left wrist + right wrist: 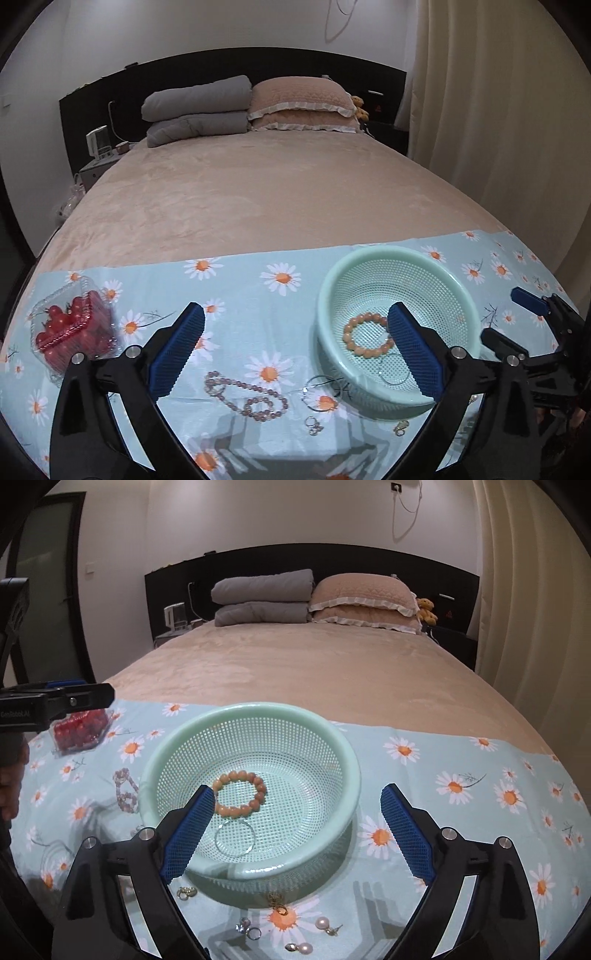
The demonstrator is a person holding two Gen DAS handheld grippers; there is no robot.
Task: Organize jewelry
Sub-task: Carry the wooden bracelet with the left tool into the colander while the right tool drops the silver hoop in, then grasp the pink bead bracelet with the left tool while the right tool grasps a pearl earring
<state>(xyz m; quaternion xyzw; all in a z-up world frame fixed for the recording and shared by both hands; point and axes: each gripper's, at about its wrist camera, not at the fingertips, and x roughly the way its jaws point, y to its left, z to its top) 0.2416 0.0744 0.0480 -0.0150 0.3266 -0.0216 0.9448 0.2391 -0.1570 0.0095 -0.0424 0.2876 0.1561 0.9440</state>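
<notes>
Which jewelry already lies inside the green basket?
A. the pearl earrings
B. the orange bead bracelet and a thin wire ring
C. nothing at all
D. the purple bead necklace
B: the orange bead bracelet and a thin wire ring lie on the mesh floor of the green basket.

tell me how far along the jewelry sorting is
Done: an orange bead bracelet and a thin hoop lie in the green basket. In hand: nothing; the left claw and right claw are both open. Left on the cloth: the purple bead necklace, pearl earrings and small rings.
</notes>
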